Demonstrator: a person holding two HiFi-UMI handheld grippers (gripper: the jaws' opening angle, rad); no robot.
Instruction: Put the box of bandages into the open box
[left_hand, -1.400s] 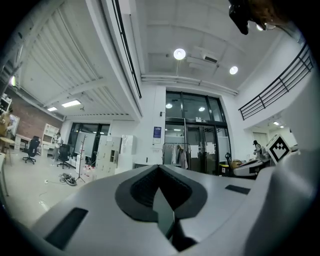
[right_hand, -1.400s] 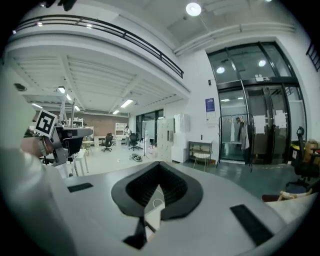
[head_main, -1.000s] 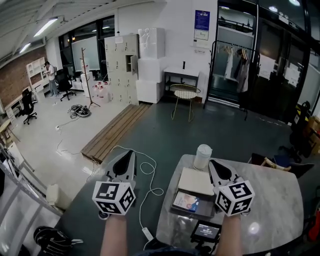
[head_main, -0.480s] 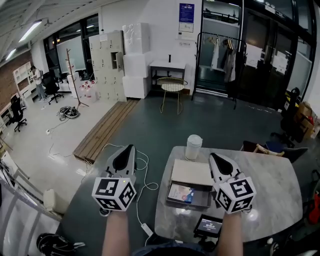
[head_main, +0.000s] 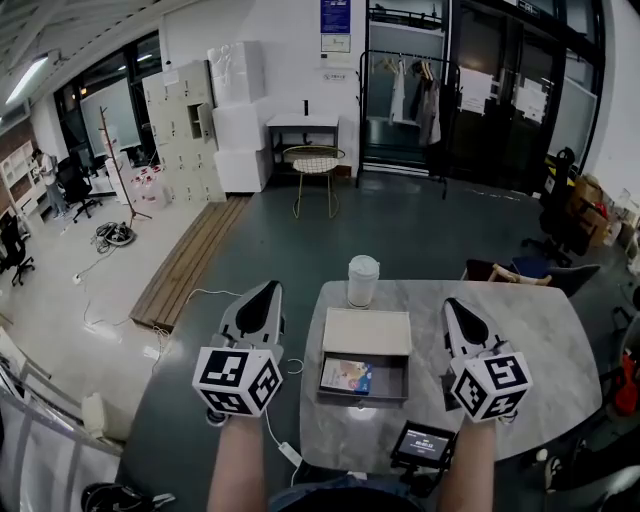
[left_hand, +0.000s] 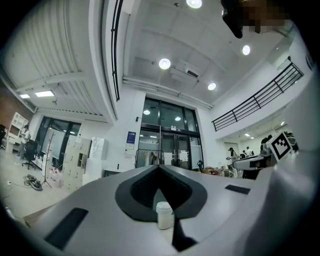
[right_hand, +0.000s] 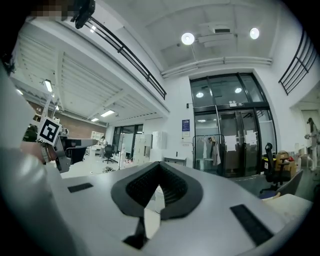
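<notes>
Left gripper (head_main: 267, 290) and right gripper (head_main: 451, 305) hover pressed together, empty, flanking the open box (head_main: 392, 380) (box of bandages (head_main: 347, 376) already inside), so apparently finished.

Left gripper (head_main: 268, 287) and right gripper (head_main: 449, 303) held side by side, well apart, tips pointing forward; both jaw pairs closed, empty; forearms (head_main: 238, 462) bare, extended.

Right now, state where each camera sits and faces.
Head view: person's head, facing down at table, open box, white jar; forearms, left gripper, right gripper show.
Left gripper view: on left gripper, along its shut jaws toward the white jar.
Right gripper view: on right gripper, along its shut jaws toward glass doors.
Shared: head and left gripper views show the white jar.
</notes>
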